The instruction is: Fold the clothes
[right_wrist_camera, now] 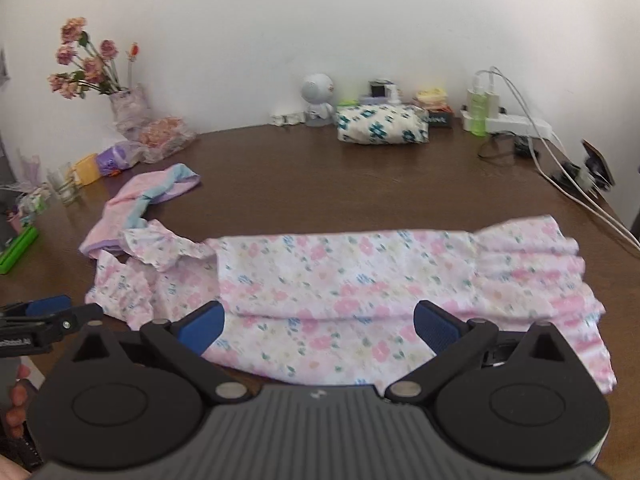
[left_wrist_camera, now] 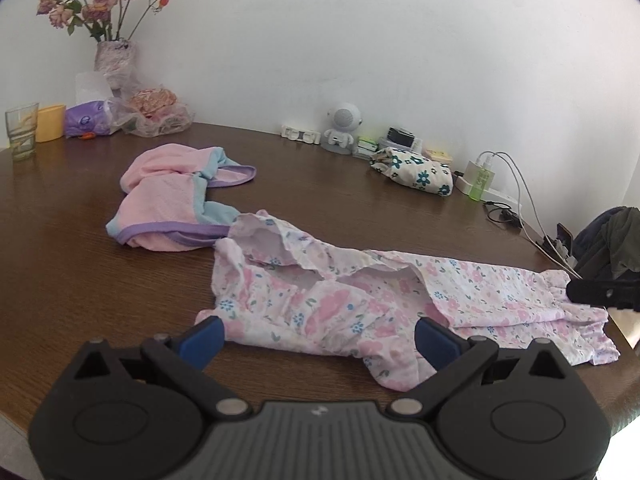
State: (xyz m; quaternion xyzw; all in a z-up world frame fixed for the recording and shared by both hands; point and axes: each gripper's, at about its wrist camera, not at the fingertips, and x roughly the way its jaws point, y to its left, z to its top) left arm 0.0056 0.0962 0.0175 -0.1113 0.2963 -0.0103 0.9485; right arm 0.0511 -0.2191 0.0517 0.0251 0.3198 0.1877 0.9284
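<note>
A pink floral garment (left_wrist_camera: 360,300) (right_wrist_camera: 360,288) lies stretched across the brown table, folded lengthwise, its ruffled collar end to the left. My left gripper (left_wrist_camera: 318,338) is open just above the garment's near edge at the collar end, holding nothing. My right gripper (right_wrist_camera: 318,328) is open over the garment's middle, also holding nothing. Each gripper shows in the other's view: the right one (left_wrist_camera: 600,294) at the far right edge, the left one (right_wrist_camera: 44,312) at the left edge. A crumpled pink garment with blue and purple trim (left_wrist_camera: 180,200) (right_wrist_camera: 140,200) lies behind the floral one's collar.
Against the wall stand a vase of flowers (left_wrist_camera: 114,60), a glass (left_wrist_camera: 21,130), a small white robot figure (left_wrist_camera: 342,128), a folded floral bundle (left_wrist_camera: 416,172) and chargers with cables (left_wrist_camera: 504,188). The wooden table (left_wrist_camera: 320,184) has bare surface in the middle. A person's fingers (right_wrist_camera: 16,404) show at left.
</note>
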